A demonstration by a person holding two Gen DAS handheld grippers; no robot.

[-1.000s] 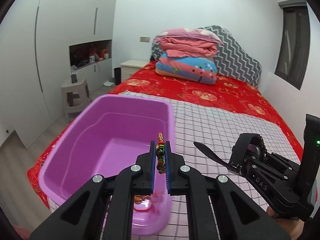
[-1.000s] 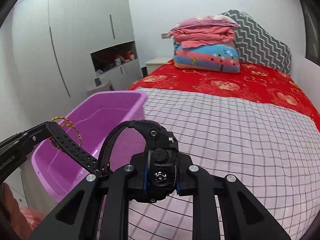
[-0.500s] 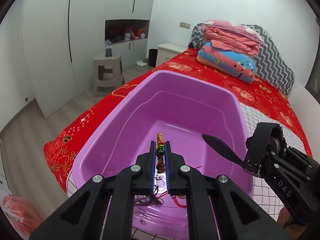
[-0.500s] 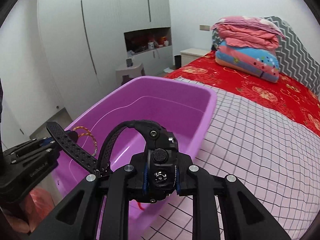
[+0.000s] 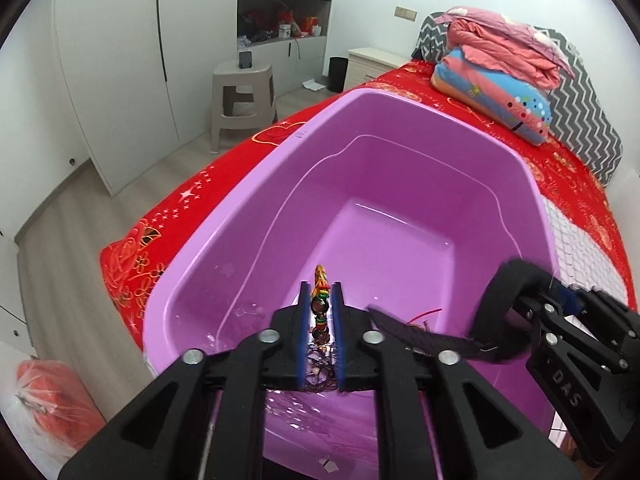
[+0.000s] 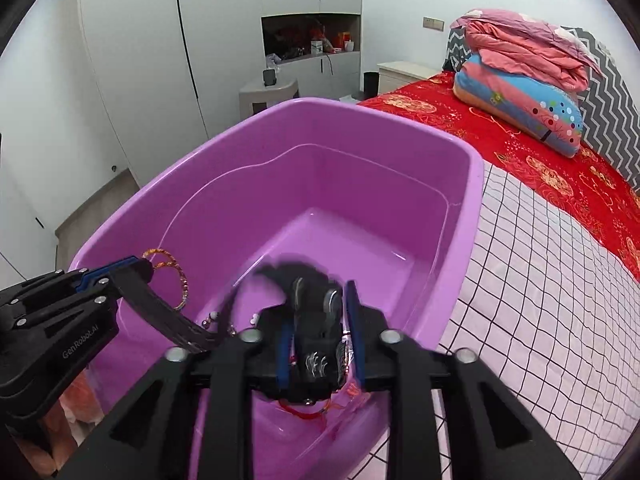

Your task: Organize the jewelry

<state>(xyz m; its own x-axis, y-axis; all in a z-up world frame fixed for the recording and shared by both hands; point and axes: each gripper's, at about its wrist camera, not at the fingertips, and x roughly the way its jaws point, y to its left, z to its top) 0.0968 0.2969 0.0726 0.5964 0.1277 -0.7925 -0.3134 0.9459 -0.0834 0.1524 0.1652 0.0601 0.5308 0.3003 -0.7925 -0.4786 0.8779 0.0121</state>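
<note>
My left claw [image 5: 320,300] is pinched narrow on a beaded bracelet [image 5: 320,312], which stands on edge between the blue pads; its loop runs forward along the fingers, with a gold braided end poking out past the tips. From the right wrist view the same bracelet [image 6: 172,276] shows as a thin gold ring hanging off the left claw [image 6: 132,270] over the tub's near-left wall.

My right claw [image 6: 320,312] has its fingers spread a little apart around a black watch [image 6: 316,344], which is motion-blurred, so I cannot tell whether the pads are touching it. The watch strap [image 6: 168,316] trails out to the left, long axis crosswise to the fingers.

Both claws are over the near end of the purple tub [image 5: 520,184]. On its floor lie a red cord [image 6: 304,410] and some small beads [image 6: 212,316]. The tub sits on a bed [image 6: 540,280] with a checked sheet, folded quilts [image 5: 500,64] at its far end.
</note>
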